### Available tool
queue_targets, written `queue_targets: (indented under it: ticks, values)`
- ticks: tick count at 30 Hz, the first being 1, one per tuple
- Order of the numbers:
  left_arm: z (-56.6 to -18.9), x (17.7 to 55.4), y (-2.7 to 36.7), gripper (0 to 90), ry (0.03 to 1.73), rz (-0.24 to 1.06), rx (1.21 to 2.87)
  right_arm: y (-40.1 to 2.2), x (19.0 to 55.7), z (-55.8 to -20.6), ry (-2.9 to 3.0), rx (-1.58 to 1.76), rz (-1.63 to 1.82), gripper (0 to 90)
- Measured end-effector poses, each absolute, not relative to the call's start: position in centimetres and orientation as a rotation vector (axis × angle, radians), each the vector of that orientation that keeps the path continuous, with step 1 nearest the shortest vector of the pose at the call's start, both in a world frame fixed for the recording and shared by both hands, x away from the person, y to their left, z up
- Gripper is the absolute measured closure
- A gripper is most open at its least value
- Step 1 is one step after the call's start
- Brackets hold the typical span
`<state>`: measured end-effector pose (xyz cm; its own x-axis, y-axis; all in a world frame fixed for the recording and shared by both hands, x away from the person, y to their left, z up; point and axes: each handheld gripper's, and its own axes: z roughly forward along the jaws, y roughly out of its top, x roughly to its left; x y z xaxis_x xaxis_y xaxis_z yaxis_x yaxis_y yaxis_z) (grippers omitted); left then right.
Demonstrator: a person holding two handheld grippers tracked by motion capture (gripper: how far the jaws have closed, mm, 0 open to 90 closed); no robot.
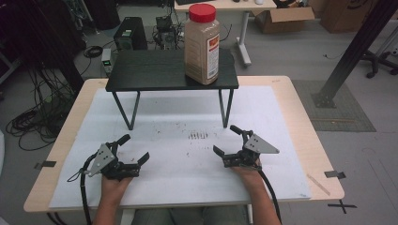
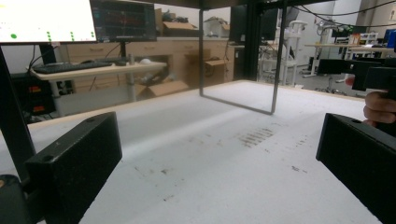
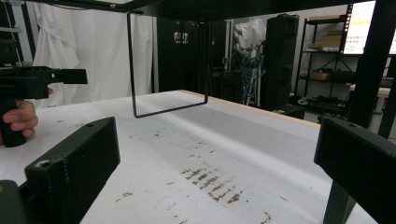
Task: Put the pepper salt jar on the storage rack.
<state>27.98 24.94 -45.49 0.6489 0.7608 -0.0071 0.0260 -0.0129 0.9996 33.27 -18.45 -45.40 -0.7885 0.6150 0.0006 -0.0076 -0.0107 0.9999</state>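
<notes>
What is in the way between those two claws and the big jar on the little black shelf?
Nothing visible. The jar stands on top of the black shelf, above and beyond both open grippers, left and right. Only bare white mat lies between; the shelf's thin legs stand to either side.

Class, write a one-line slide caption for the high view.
Two open claws, left and right, rest on the white mat before a shelf-top spice jar.

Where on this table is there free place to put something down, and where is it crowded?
Bare white mat lies between the left tongs and the right tongs, and under the black shelf between its legs. The shelf's left part is bare; its right end is taken by the spice jar.
</notes>
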Motion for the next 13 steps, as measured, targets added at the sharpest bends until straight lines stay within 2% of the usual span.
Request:
queue_targets:
  ticks: [13]
  values:
    - [-45.50,27.98,24.95,0.3,0.692,0.662,1.484,-18.45,33.28,-45.39,1.827,0.629,1.851,0.0]
